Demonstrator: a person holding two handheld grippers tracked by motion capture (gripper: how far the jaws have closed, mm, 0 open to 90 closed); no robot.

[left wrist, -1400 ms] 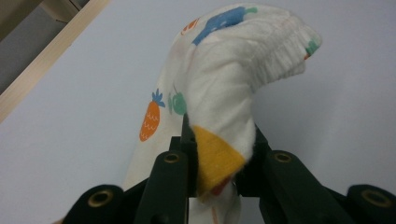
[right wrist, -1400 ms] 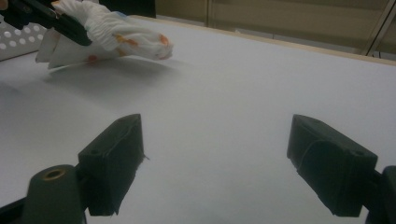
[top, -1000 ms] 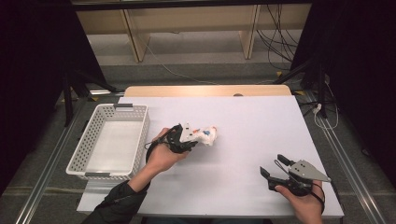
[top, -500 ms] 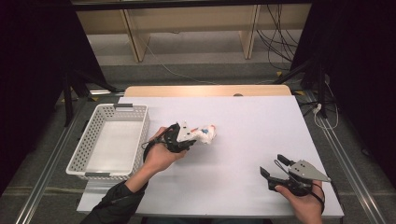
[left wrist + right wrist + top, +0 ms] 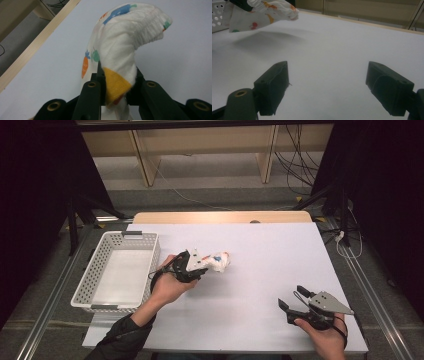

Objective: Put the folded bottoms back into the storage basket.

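We hold the white fruit-printed sock point(image 5: 216, 261) clamped in our left gripper point(image 5: 200, 265) above the white surface point(image 5: 260, 265), apparently mid-carry, next swinging toward the white perforated plastic basket point(image 5: 85, 290), right gripper point(image 5: 292, 297) wide, idle.

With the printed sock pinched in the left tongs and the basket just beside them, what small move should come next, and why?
Probably carry the sock sideways over the white basket. The left tongs are shut on it, its free end hangs off the table and casts a shadow, and the basket sits right next to that hand. The right tongs rest open nearer the table's other side.
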